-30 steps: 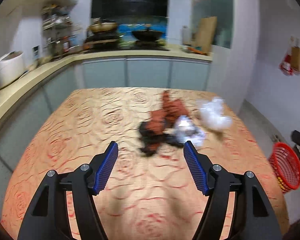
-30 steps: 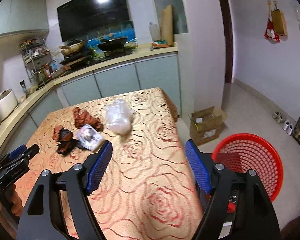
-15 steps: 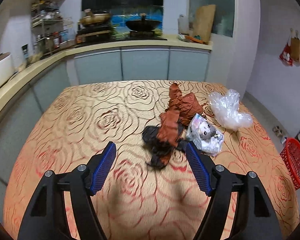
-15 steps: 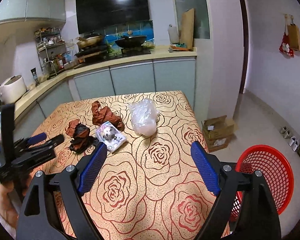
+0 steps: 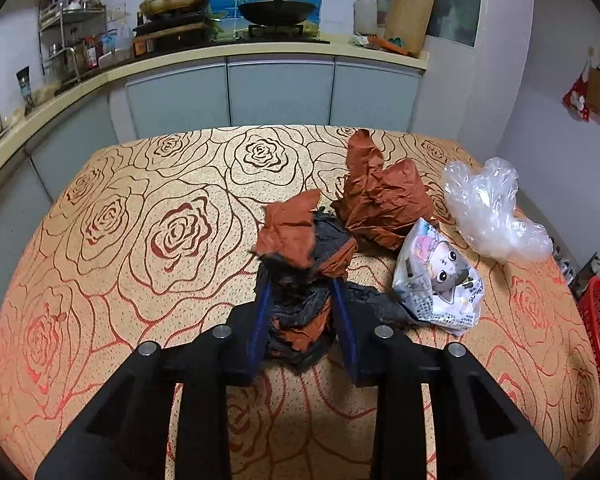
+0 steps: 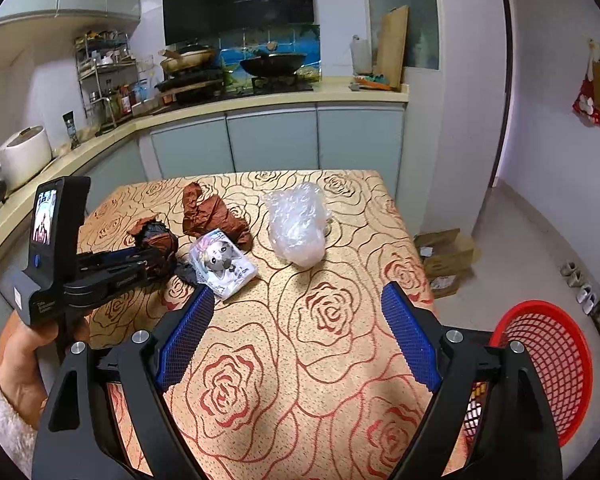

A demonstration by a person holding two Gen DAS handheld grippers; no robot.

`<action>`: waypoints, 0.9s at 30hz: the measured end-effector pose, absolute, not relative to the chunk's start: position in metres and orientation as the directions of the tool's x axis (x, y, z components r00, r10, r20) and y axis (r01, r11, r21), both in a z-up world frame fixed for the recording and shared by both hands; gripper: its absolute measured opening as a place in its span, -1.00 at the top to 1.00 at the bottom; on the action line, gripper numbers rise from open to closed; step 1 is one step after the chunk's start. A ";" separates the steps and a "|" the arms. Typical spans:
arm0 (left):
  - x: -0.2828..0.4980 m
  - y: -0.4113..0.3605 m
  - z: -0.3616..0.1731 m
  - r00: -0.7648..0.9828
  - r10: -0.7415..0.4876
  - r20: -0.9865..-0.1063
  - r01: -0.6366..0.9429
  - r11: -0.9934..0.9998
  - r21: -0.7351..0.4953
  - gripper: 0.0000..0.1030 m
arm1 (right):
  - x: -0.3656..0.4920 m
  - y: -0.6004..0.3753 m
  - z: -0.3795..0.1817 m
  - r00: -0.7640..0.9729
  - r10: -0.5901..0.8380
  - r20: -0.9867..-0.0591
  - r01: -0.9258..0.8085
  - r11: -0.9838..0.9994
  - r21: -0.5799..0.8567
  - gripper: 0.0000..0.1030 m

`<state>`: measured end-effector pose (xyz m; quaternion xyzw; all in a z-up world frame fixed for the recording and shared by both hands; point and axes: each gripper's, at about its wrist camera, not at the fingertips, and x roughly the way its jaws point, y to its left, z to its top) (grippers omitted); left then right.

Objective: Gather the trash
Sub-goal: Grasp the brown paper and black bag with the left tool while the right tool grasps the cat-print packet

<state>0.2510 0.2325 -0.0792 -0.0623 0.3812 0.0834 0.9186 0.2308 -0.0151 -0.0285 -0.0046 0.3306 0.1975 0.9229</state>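
The left gripper (image 5: 302, 296) has just closed on the black wad (image 5: 300, 304). The right gripper (image 6: 296, 332) is wide open, empty. Three bits wait; the basket (image 6: 540, 368) at 4 o'clock looks nearly empty.

Table (image 5: 100, 240) with rose-patterned cloth carries 4 trash items, all toward its right half in left wrist view. Black-and-rust crumpled paper wad (image 5: 300, 264) nearest the left claw (image 5: 302, 312), sitting between its closing jaws. Crumpled rust-brown paper (image 5: 380, 204) just behind it, touching. Cartoon-printed plastic packet (image 5: 440, 280) right of the wad, in front of the brown paper. Clear crumpled plastic bag (image 5: 492, 212) furthest right, apart. Red mesh basket (image 6: 544, 364) on the floor, right of the table. Right claw (image 6: 300, 336) over the table's near end, apart from the trash. Kitchen counter (image 6: 284, 98) behind the table.
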 end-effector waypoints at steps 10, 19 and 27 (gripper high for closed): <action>0.207 0.252 -0.063 0.747 0.123 -0.654 -0.227 0.971 -0.076 0.60 | 0.252 0.017 -0.045 0.649 0.410 -0.641 -0.420 0.896 0.147 -0.61; 0.184 0.271 -0.056 0.781 0.156 -0.605 -0.262 0.961 -0.090 0.60 | 0.277 0.065 -0.058 0.631 0.422 -0.651 -0.480 0.872 0.100 -0.61; 0.180 0.285 -0.064 0.766 0.196 -0.613 -0.317 0.944 -0.094 0.60 | 0.303 0.104 -0.079 0.600 0.421 -0.680 -0.535 0.844 0.050 -0.61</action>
